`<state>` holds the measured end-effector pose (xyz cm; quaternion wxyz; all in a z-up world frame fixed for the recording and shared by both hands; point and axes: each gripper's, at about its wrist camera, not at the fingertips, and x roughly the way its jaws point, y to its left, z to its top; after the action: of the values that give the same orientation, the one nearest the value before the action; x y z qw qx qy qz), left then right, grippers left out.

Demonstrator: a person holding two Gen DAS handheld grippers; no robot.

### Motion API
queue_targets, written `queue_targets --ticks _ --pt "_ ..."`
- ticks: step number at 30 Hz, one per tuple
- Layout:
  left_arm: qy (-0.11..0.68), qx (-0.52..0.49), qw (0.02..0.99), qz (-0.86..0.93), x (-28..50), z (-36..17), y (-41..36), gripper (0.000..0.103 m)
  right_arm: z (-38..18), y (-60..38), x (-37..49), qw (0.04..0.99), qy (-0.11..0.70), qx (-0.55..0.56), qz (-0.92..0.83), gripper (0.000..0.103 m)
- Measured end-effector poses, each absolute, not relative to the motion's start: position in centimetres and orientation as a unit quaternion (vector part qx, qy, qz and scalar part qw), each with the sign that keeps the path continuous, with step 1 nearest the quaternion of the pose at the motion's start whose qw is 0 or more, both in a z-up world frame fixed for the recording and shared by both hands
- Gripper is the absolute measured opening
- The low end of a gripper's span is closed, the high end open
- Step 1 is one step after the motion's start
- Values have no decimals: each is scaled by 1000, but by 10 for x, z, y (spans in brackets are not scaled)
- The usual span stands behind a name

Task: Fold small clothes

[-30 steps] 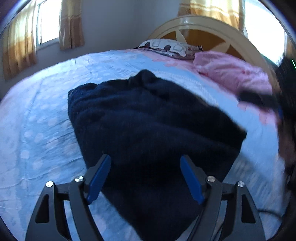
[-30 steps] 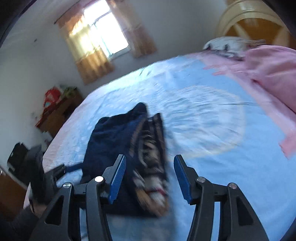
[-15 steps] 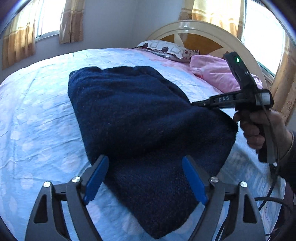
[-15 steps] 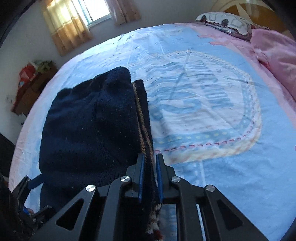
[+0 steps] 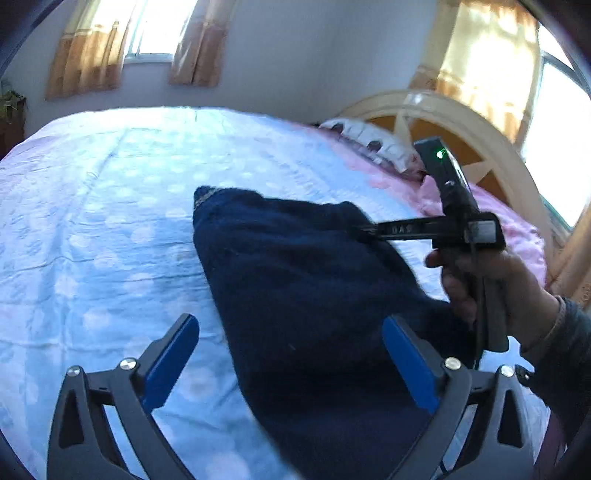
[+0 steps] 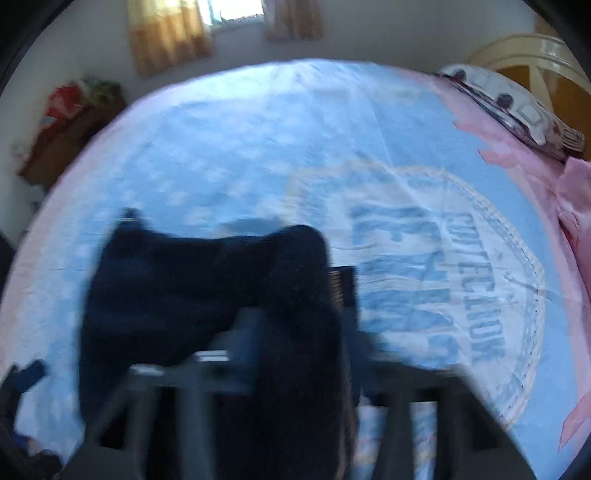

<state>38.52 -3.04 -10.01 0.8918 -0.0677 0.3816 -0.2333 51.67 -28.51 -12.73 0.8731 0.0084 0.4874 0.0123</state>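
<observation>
Dark navy knitted garment (image 5: 306, 295) lying folded on the light blue printed bedsheet (image 5: 92, 229), taken here as the landmark. Left gripper (image 5: 291, 354): jaws have just been opening and stand wide, blue pads either side of the garment's near end without pressing on it; the left pad lies over bare sheet, the right over the cloth. Right gripper (image 5: 364, 232): jaws narrowly closed on the garment's far right edge, a fold of knit pinched between them; in the right wrist view the cloth (image 6: 295, 295) bulges up over the blurred fingers and hides the pads. The person's right hand (image 5: 495, 284) grips the handle just right of the garment, partly covering its right margin, with a dark sleeve (image 5: 565, 350) behind it. Beyond the garment, toward the head of the bed: a pink blanket (image 5: 517, 229), a patterned pillow (image 5: 369, 138), and a cream arched headboard (image 5: 461, 114). Curtained windows (image 5: 147, 33) on the far wall. Large circular lettered print (image 6: 443, 266) on the sheet just right of the garment. Wooden furniture bearing red items (image 6: 70, 118) stands well apart, past the bed's left edge.
</observation>
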Motion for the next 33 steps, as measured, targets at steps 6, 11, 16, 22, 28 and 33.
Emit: queue_targets --ticks 6,11,16,22,28,33 --pt "438 -29 874 -210 415 -141 -48 103 -142 -333 517 854 511 93 16 14" --pt "436 -59 871 -219 383 -131 -26 103 -119 -359 441 860 485 136 79 17" --pt "446 -78 849 -271 340 -126 -24 103 -131 -356 353 854 480 152 134 17" --pt "478 -33 832 -280 325 -148 -48 78 -147 -355 315 851 477 180 125 16" --pt "482 -60 827 -283 326 -151 -34 55 -154 -349 322 851 499 142 87 15" --pt "472 -47 841 -261 312 -143 -30 65 -158 -362 322 846 498 164 91 28"
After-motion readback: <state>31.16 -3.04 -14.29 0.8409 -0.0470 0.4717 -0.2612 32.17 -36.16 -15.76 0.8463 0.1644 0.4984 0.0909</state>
